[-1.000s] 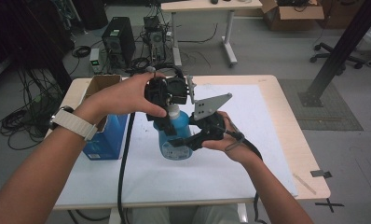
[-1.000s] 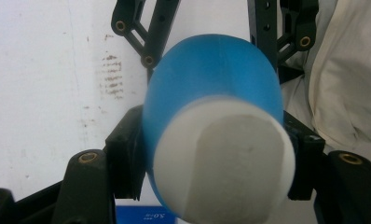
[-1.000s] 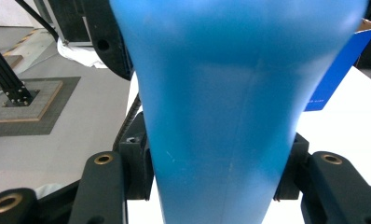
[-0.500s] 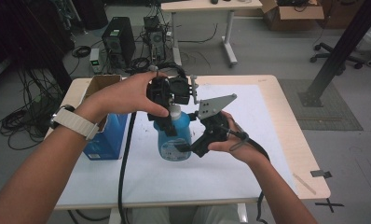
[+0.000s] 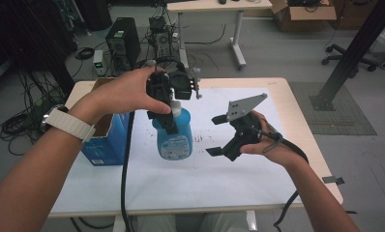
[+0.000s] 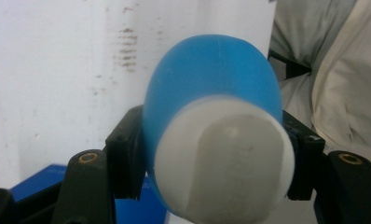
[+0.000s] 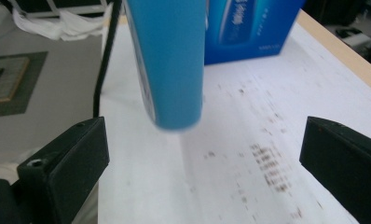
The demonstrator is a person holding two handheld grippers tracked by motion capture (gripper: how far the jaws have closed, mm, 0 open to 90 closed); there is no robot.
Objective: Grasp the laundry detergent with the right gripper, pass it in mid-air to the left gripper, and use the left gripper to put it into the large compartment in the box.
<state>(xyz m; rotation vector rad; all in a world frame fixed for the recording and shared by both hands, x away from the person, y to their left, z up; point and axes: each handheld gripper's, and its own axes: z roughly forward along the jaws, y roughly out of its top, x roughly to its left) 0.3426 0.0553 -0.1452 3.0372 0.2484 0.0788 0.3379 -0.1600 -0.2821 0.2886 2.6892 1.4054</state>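
A blue bottle (image 5: 173,133) with a white cap (image 6: 221,158) hangs above the white table sheet (image 5: 205,179). My left gripper (image 5: 170,115) is shut on its neck from above; in the left gripper view both jaws press the bottle (image 6: 211,93) just below the cap. My right gripper (image 5: 217,135) stands to the right of the bottle and apart from it. Its jaws have just been opening and are now wide, with nothing between the pads. In the right gripper view (image 7: 202,158) the bottle's lower end (image 7: 172,60) hangs ahead, off the sheet.
An open blue box (image 5: 106,140) stands at the table's left, just behind the bottle in the right gripper view (image 7: 249,28). A black cable (image 5: 126,169) trails from the left gripper over the front edge. The sheet has faint dark smudges (image 5: 199,139).
The right gripper let go of the bottle's body, opened wide and drew away to the right. The left gripper kept its hold on the bottle and stayed put.
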